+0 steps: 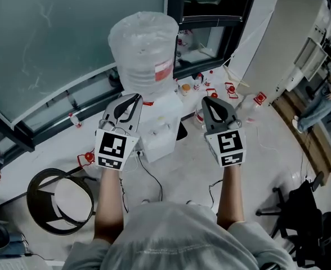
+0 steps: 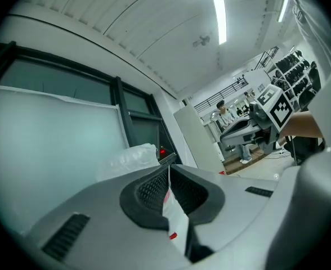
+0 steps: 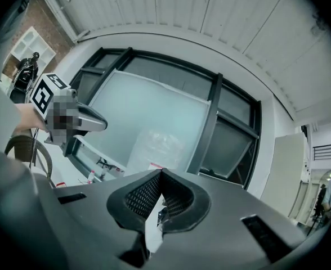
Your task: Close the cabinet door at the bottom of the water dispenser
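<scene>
Left gripper (image 1: 135, 98) and right gripper (image 1: 206, 100): jaws together, nothing held, one each side of dispenser (image 1: 161, 125). Door sits low on dispenser, hidden from above. Step, likely: approach. Next: lower one gripper to door, push it flat.

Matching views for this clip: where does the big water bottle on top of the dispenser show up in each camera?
Head view: the water bottle is upper centre, standing on the white dispenser.
Left gripper view: the bottle is lower centre-left, only its crinkled top showing.
Right gripper view: the bottle is near centre, slightly low.
Shared landmark: the frosted window pane in its dark frame, behind the bottle in all three.
</scene>
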